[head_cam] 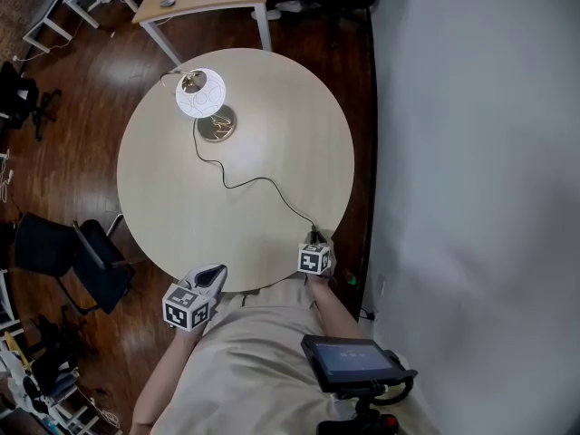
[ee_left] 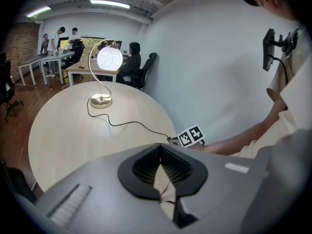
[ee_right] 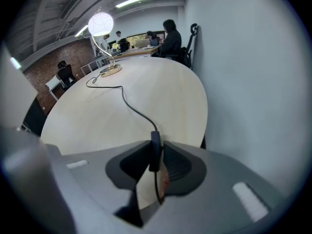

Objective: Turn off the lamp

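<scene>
The lamp (head_cam: 200, 92) stands lit near the round table's (head_cam: 290, 125) far left edge, its cord (head_cam: 254, 181) snaking across the bare top to the near right edge. There the right gripper (head_cam: 314, 239) has its jaws clamped on the cord's inline switch (ee_right: 155, 145). The left gripper (head_cam: 216, 272) rests at the near edge, jaws together and empty. A dark chair (head_cam: 91, 261) sits off the left edge and a wall (head_cam: 471, 152) runs close along the right.

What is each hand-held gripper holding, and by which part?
The right hand-held gripper grips the lamp cord by its inline switch; the left hand-held gripper holds nothing.
</scene>
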Demonstrator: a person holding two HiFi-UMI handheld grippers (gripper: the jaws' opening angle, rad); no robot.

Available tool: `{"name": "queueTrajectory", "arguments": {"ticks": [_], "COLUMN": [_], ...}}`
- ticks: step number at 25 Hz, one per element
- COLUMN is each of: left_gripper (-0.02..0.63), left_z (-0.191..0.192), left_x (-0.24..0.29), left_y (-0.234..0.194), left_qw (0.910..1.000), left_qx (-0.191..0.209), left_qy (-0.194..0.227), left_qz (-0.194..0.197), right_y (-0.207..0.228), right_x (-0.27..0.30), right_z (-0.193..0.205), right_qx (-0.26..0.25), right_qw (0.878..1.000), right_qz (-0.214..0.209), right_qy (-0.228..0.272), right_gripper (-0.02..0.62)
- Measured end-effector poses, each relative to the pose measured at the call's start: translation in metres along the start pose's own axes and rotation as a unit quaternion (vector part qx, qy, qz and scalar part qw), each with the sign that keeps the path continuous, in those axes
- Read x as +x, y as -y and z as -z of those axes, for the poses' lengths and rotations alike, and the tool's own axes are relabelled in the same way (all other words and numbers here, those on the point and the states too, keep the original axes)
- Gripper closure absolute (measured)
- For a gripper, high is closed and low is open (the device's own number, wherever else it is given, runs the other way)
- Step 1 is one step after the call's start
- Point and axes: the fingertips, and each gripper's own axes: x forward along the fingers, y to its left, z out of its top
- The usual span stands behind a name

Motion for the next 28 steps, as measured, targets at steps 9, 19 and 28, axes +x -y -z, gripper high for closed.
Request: {"name": "queueTrajectory", "arguments": {"ticks": [9,19,28], "left_gripper": [0.601,0.601,0.601], "left_z": [-0.002,-0.006,0.0], "left_x": [0.003,0.002,0.005], "left_y": [-0.004,-0.009,-0.014], "left_qw": [1.0,1.0,0.9998], "left_qx": [-0.001,-0.005,-0.004], "left_qy": [0.0,-0.001,-0.016], "left_qz": [0.001,0.002,0.006], "right_y": [-0.003,-0.007,0.0], "right_x": [0.003,0.002,0.008], "right_z": [0.0,-0.008,-0.016], "right_qx": [-0.04,-0.07,-0.005], "right_qw": [0.999,0.997,1.0], "right_qz": [0.004,0.012,0.019], "right_qy": [-0.017,-0.004,0.013], "right_gripper": [0.531,0.492,0.456]}}
